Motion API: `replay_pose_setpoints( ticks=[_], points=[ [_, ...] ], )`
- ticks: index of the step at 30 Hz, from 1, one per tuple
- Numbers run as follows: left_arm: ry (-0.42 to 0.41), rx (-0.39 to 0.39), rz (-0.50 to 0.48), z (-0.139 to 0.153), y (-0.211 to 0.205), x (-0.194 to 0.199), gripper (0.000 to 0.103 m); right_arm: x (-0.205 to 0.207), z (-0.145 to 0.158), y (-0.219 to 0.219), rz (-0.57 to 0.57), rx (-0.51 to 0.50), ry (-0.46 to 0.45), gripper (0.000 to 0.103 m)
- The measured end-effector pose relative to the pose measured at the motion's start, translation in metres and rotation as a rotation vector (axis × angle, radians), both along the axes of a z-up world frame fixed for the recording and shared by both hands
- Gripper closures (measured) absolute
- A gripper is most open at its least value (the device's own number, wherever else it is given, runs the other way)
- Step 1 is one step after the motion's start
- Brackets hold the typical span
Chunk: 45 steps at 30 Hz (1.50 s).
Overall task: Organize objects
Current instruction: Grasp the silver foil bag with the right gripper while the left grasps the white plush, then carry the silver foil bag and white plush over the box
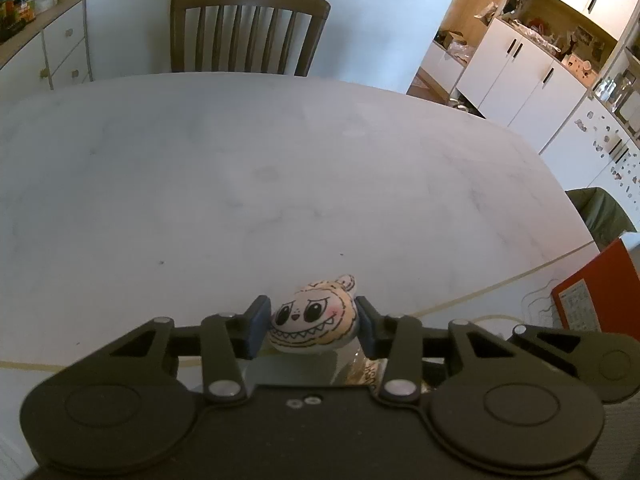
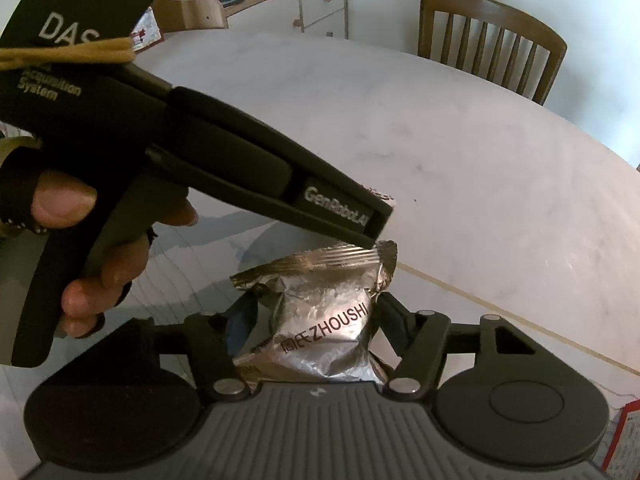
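My left gripper (image 1: pixel 312 314) is shut on a small cream plush face (image 1: pixel 310 318) with big black eyes and a toothy grin, pinched between blue pads just above the white marble table (image 1: pixel 240 184). My right gripper (image 2: pixel 316 310) is shut on a crinkled silver foil packet (image 2: pixel 324 320) printed "ZHOUSHI", gripping it by both sides. In the right wrist view the left gripper (image 2: pixel 376 220) slants down from the upper left, its tip right over the packet's sealed top edge. A gloved hand (image 2: pixel 80 248) holds its handle. The plush is mostly hidden there.
A wooden slat-back chair (image 1: pixel 248 28) stands at the table's far side. A white sideboard (image 1: pixel 60 40) with clutter is at the back left, and white cabinets (image 1: pixel 520 68) are at the right. A red box (image 1: pixel 592 288) sits near the right edge. A thin tan line (image 1: pixel 480 292) crosses the tabletop.
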State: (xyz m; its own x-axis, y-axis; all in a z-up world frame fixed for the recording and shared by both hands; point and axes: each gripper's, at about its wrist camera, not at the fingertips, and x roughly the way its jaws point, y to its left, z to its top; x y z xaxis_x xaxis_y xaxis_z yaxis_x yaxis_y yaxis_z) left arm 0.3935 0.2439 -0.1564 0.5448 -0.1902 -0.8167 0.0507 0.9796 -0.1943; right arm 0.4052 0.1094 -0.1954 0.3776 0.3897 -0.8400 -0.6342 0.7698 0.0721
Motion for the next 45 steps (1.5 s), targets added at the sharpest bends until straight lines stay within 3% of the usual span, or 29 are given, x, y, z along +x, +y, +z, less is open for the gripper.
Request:
replay_pose_setpoints(
  ticks=[5, 7, 10, 18, 25, 35, 45],
  points=[
    [-0.019, 0.0, 0.006, 0.01, 0.001, -0.004, 0.061, -0.004, 0.003, -0.001, -0.014, 0.003, 0.006, 0.044],
    [-0.023, -0.004, 0.011, 0.015, 0.001, -0.005, 0.061, -0.006, 0.005, -0.002, -0.023, 0.0, 0.004, 0.053],
    [-0.034, 0.008, 0.013, 0.024, -0.001, -0.01, 0.061, -0.007, 0.009, -0.006, -0.047, 0.009, 0.018, 0.058],
    [-0.06, 0.009, 0.024, 0.043, -0.005, -0.028, 0.061, -0.018, 0.017, -0.022, -0.11, -0.001, 0.018, 0.06],
    [-0.074, 0.055, 0.0, 0.069, -0.022, -0.053, 0.061, -0.043, 0.045, -0.049, -0.188, 0.039, 0.019, 0.06],
    [-0.124, 0.035, -0.085, 0.113, -0.073, -0.1, 0.061, -0.083, 0.093, -0.106, -0.264, 0.096, -0.013, 0.06],
    [-0.184, 0.094, -0.141, 0.143, -0.134, -0.135, 0.061, -0.122, 0.135, -0.176, -0.379, 0.156, -0.083, 0.06]
  ],
)
